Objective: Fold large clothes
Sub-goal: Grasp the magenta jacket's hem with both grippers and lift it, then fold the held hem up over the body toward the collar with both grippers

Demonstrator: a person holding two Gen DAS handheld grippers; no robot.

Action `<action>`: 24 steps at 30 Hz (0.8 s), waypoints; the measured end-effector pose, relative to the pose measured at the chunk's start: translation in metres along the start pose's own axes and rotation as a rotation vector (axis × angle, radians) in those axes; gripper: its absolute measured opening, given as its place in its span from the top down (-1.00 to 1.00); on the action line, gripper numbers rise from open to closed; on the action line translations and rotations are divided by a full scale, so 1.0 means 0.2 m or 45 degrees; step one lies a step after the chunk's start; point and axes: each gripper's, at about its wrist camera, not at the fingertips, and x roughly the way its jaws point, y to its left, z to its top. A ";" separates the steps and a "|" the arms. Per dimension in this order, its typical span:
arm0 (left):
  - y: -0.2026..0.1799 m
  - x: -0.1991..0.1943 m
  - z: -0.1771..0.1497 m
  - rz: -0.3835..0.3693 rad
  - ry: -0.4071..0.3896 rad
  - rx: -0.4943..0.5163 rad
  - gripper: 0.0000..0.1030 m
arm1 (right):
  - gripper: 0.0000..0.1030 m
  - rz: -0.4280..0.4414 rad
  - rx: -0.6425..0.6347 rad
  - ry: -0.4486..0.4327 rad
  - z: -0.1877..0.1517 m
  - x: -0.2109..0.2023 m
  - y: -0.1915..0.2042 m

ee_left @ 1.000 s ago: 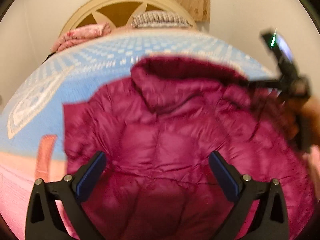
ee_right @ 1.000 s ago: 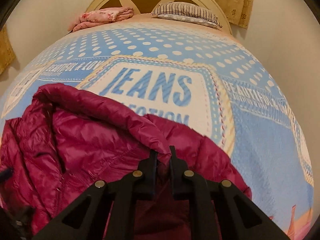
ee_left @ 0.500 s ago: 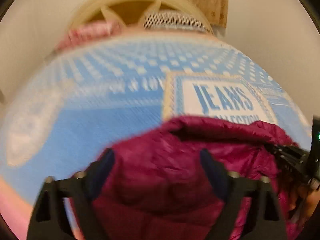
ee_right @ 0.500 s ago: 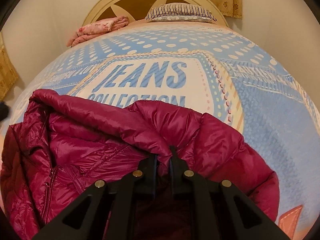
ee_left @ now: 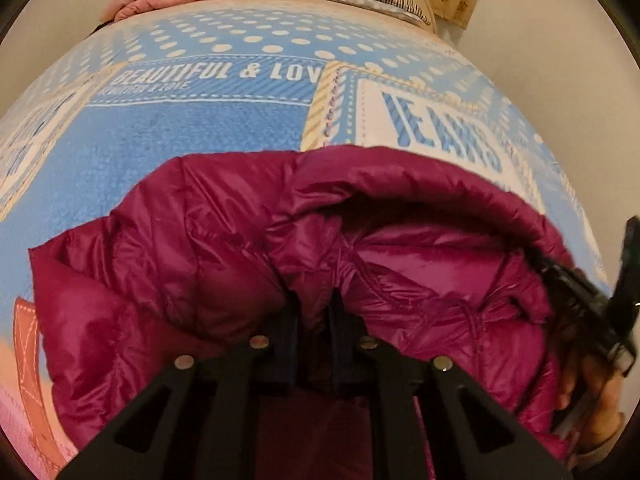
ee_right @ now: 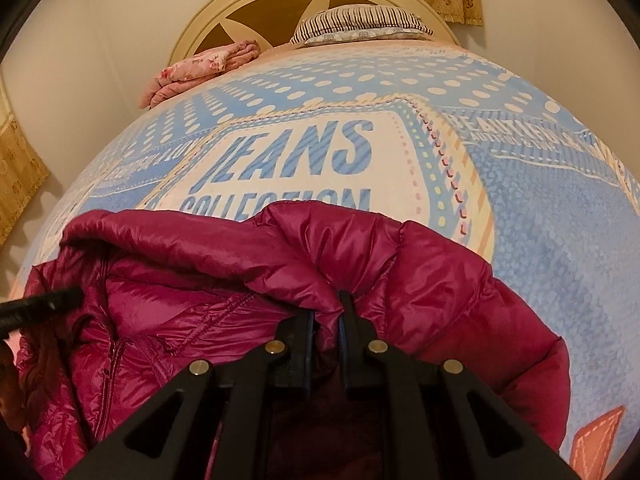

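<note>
the left gripper (ee_left: 314, 312) is just finishing closing, now pinching the magenta puffer jacket (ee_left: 224, 248) near its collar; the right gripper (ee_right: 325, 320) is clamping the other shoulder (both ends secured, so a fold looks ready). both are pointing steeply down over the jacket, which is lying on the blue bedspread (ee_right: 540, 208).

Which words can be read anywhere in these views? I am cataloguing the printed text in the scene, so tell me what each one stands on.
"JEANS" on the white panel of the bedspread.
"COLLECTION" under it, its lower edge covered by the jacket.
"BEAUTIFUL & LOV" on the bedspread's blue band in the left wrist view; it stops at the panel's border.
A smaller line under that band is too blurred to read surely.
No text shows on the jacket, pillow or folded pink blanket.
</note>
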 end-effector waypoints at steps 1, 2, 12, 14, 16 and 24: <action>0.00 0.00 0.00 -0.004 -0.003 -0.010 0.74 | 0.80 -0.010 -0.012 0.005 0.00 0.00 0.01; 0.00 0.00 0.00 -0.012 -0.009 -0.019 0.74 | 0.80 -0.018 -0.028 0.017 0.00 -0.01 0.02; 0.01 -0.01 -0.03 -0.041 -0.113 0.017 0.72 | -0.09 -0.015 0.132 -0.214 0.18 -0.43 -0.01; 0.00 -0.01 -0.04 -0.024 -0.124 0.037 0.72 | -0.09 0.023 0.171 -0.203 0.29 -0.40 0.06; -0.01 -0.01 -0.04 -0.007 -0.135 0.063 0.72 | -0.09 0.050 0.149 -0.157 0.37 -0.32 0.15; -0.02 -0.16 -0.08 0.000 -0.236 0.151 0.70 | -0.08 -0.038 -0.046 0.077 0.22 0.01 0.36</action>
